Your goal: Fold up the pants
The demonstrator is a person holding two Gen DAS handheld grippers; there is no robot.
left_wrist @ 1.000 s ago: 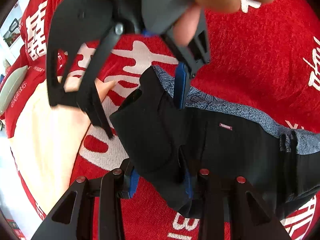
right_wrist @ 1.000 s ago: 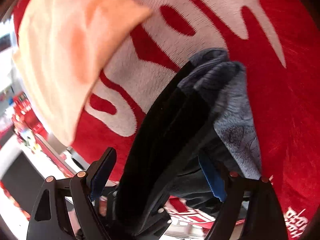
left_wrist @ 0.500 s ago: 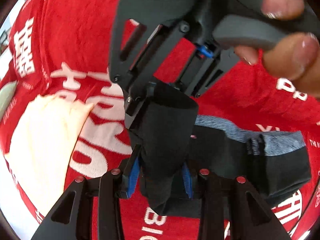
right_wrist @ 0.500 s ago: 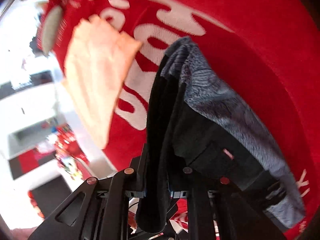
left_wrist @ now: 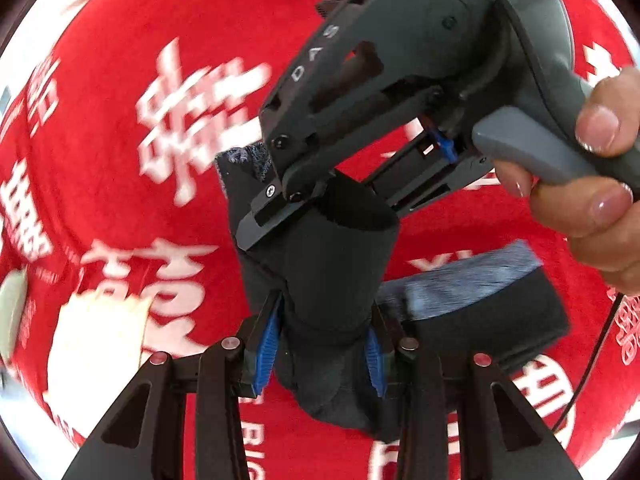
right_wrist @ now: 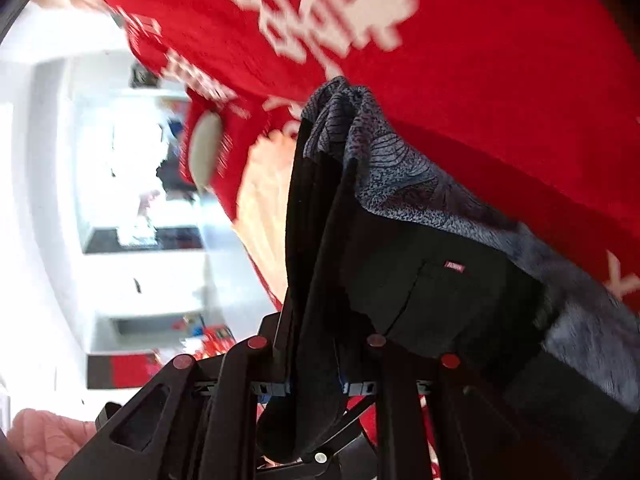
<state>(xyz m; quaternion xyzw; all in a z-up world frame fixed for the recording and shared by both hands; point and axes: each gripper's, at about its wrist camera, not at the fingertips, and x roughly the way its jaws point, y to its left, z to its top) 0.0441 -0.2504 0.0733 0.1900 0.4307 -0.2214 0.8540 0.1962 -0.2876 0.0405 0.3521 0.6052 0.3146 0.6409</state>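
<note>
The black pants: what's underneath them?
Under the black pants, held by both claws, lies a red cloth with white lettering. A peach garment peeks out behind. Whatever is directly beneath stays covered.

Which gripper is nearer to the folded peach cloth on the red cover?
Left, as far as I can judge. The left gripper has the peach cloth just beside its left finger; the right gripper sees it farther ahead, behind the pants.

both wrist views close over pants [left_wrist: 336, 280]

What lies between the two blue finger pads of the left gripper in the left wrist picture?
A bunched fold of the black pants fills the gap of the left gripper; the left wrist view shows it, with the right gripper clamped on the same fold above.
</note>
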